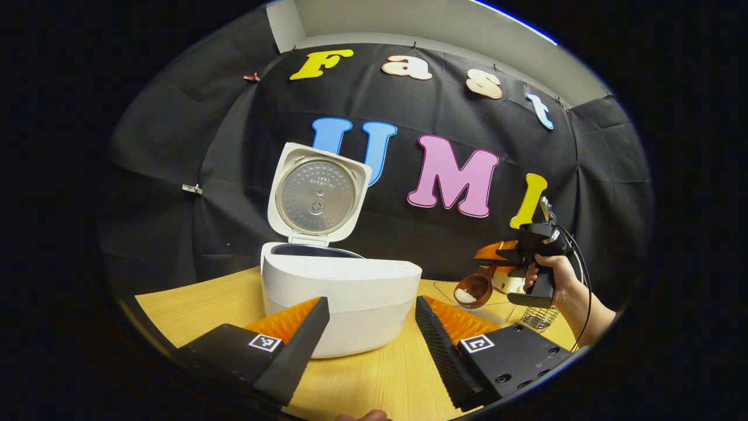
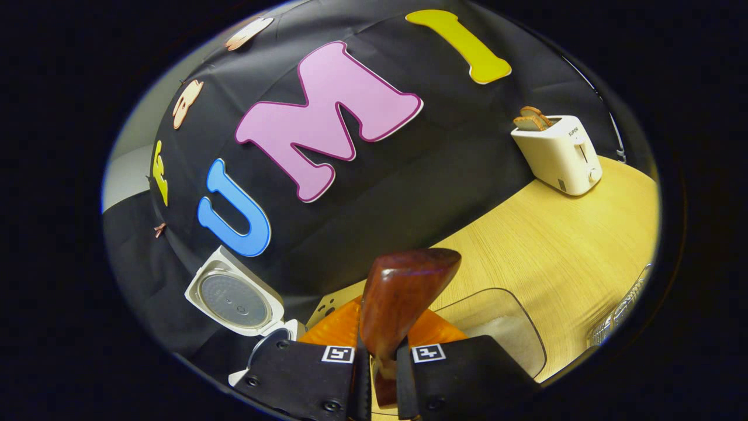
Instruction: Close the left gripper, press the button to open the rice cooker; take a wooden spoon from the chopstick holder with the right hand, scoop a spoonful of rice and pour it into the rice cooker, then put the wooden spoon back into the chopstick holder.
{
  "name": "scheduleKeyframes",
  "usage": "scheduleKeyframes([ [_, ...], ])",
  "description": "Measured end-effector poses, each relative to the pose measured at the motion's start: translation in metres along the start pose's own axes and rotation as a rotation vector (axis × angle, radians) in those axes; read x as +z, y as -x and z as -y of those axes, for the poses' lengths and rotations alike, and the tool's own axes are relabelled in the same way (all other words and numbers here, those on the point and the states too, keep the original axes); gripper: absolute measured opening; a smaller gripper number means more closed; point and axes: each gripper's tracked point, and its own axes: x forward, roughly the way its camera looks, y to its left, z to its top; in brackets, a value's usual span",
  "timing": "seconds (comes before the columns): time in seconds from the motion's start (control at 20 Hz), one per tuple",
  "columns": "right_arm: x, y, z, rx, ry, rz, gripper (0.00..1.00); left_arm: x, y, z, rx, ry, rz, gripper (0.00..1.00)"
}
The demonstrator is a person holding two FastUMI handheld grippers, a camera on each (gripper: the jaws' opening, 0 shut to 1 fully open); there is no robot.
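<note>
Right now the right gripper (image 2: 380, 362) pinches the stiff, light wooden spoon (image 1: 474, 287) by its handle, right of the rice cooker (image 1: 339, 292); the left gripper (image 1: 371, 333) stands spread.

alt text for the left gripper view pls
A white rice cooker stands with its lid open on a wooden table, framed by the open left gripper. At right, the right gripper holds a wooden spoon carrying rice.

L gripper (image 1: 372, 327) fingers spread apart, low; R gripper (image 2: 377, 365) fingers clamped on spoon handle, hand (image 1: 546, 275) raised.
</note>
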Motion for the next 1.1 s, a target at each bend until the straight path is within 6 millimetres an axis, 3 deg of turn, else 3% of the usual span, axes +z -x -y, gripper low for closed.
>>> scheduleKeyframes([
  [0.25, 0.029, 0.002, -0.033, 0.032, 0.042, 0.039, 0.21, 0.0, 0.002, 0.0, 0.002, -0.004, -0.001, 0.95],
  [0.4, 0.036, 0.0, -0.058, 0.062, 0.044, 0.042, 0.21, -0.001, 0.003, -0.002, 0.007, -0.002, -0.003, 0.95],
  [0.7, 0.027, -0.01, -0.111, 0.138, -0.006, -0.007, 0.21, 0.0, 0.012, -0.015, 0.035, -0.004, -0.002, 0.96],
  [1.1, 0.005, -0.032, -0.199, 0.241, -0.01, -0.046, 0.2, 0.007, 0.027, -0.041, 0.09, -0.004, 0.008, 0.95],
])
